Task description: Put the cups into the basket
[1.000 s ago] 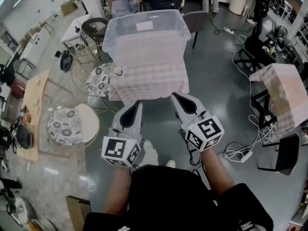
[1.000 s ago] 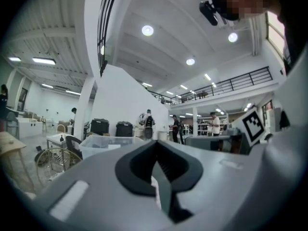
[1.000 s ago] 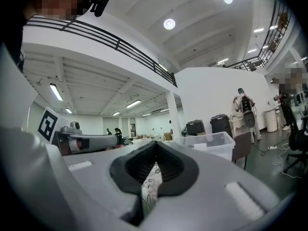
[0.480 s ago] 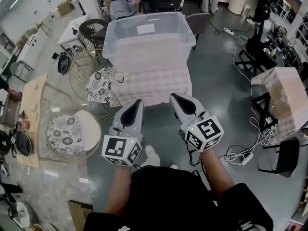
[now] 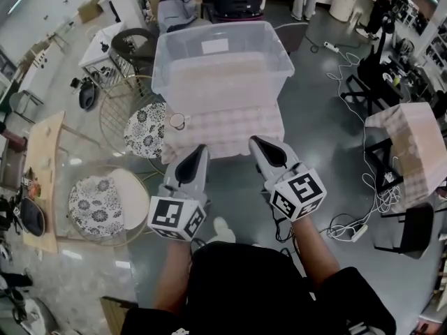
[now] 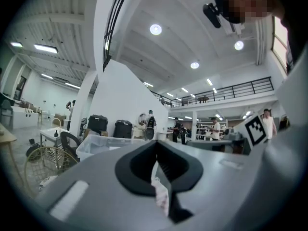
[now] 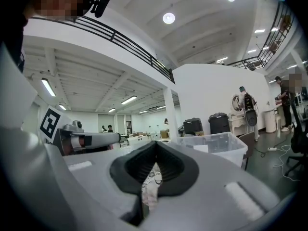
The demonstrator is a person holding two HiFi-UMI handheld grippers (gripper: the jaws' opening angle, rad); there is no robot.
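Head view: left gripper (image 5: pixel 200 149), right gripper (image 5: pixel 255 141) closed, empty; cup (image 5: pixel 178 121) seemingly at table (image 5: pixel 234 139) edge.

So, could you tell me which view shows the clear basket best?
Head view: the clear basket shows whole from above. The right gripper view shows its side; the left gripper view only a corner.

A large open lab or workshop hall: polished grey floor (image 5: pixel 321 117) strewn with cables (image 5: pixel 377 190) at right, a railed mezzanine (image 6: pixel 240 89), black equipment cases (image 6: pixel 98 124), and high ceiling spotlights (image 6: pixel 155 29).
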